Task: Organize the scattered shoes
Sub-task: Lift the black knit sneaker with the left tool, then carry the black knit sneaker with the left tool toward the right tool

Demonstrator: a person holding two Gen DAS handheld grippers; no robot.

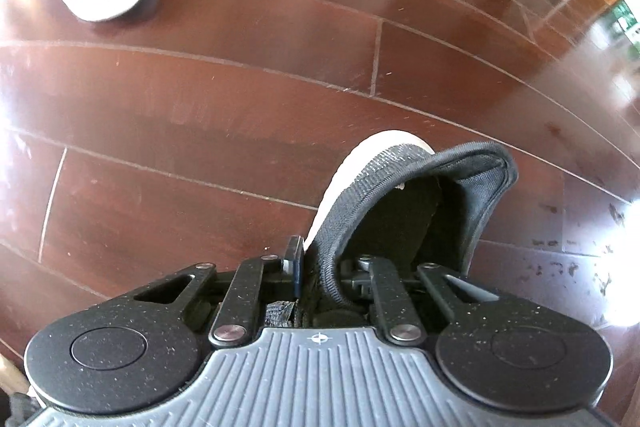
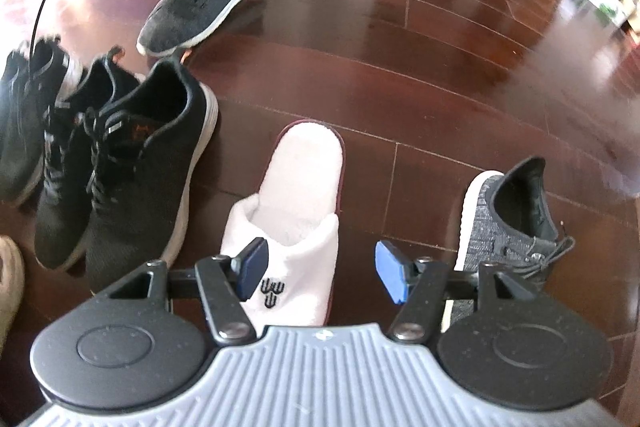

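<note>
With the left gripper [image 1: 302, 267] fingers clamped on the collar of the dark knit sneaker [image 1: 420, 203], carry it low over the wooden floor [image 1: 240, 99] toward its mate, while the right gripper [image 2: 320, 275] fingers stand half-spread above the white slipper [image 2: 296, 211].

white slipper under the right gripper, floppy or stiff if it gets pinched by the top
Probably floppy: the white slipper looks plush, so its upper would likely squash between the right gripper pads. It seems light. Its open back may droop when lifted. The jaws stand open above it now.
</note>
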